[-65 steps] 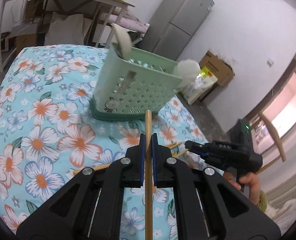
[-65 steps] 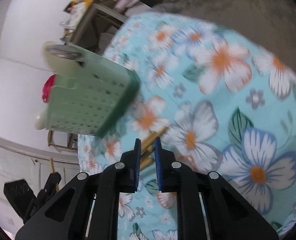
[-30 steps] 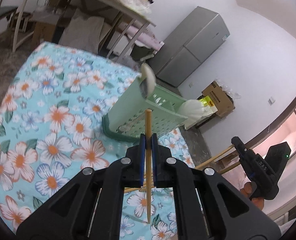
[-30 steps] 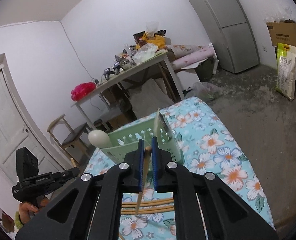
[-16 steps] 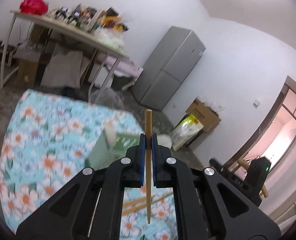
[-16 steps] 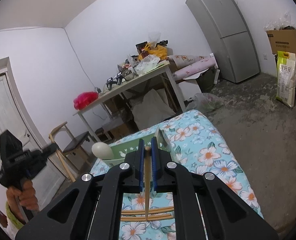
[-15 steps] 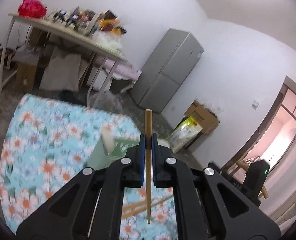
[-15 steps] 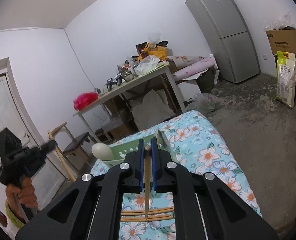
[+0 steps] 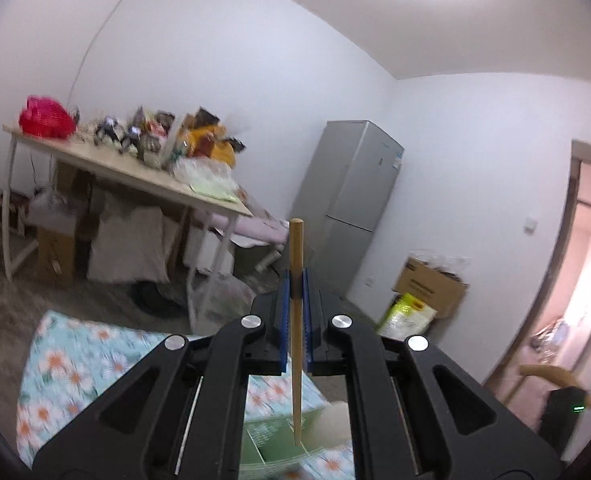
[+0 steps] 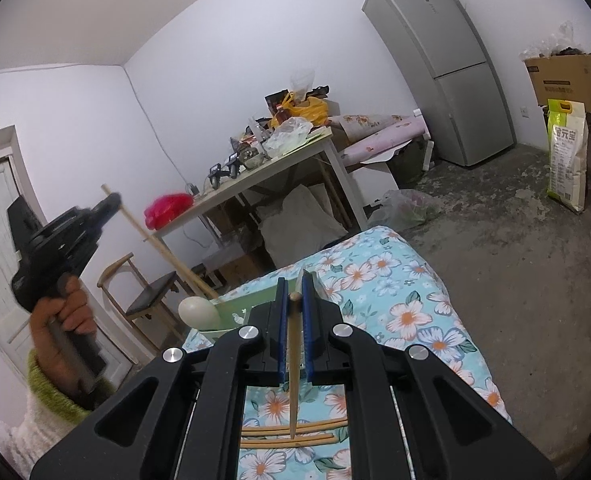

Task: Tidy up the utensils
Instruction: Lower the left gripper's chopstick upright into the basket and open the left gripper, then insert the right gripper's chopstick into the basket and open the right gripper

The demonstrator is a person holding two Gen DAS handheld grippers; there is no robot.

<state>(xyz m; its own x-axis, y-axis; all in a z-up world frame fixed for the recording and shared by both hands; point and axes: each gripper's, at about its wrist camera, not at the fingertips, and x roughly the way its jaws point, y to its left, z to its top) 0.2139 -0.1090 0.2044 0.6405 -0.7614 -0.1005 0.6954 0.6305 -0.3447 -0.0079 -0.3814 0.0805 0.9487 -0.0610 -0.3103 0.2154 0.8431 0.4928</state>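
Note:
My left gripper is shut on a wooden chopstick that stands upright between its blue pads, its thin end over the green utensil basket. In the right wrist view a hand holds that left gripper high at the left, its chopstick slanting down toward the basket. My right gripper is shut on a second chopstick just in front of the basket. A white spoon stands in the basket's left end. Three loose chopsticks lie on the floral cloth.
Behind the floral cloth stands a cluttered table with boxes and bags under it. A grey fridge, a cardboard box and a yellow-green sack line the far wall. A wooden chair is at the left.
The left gripper has risen and tilted upward with its chopstick, so the basket and cloth have dropped to the bottom of its view. The right gripper has kept nearly still.

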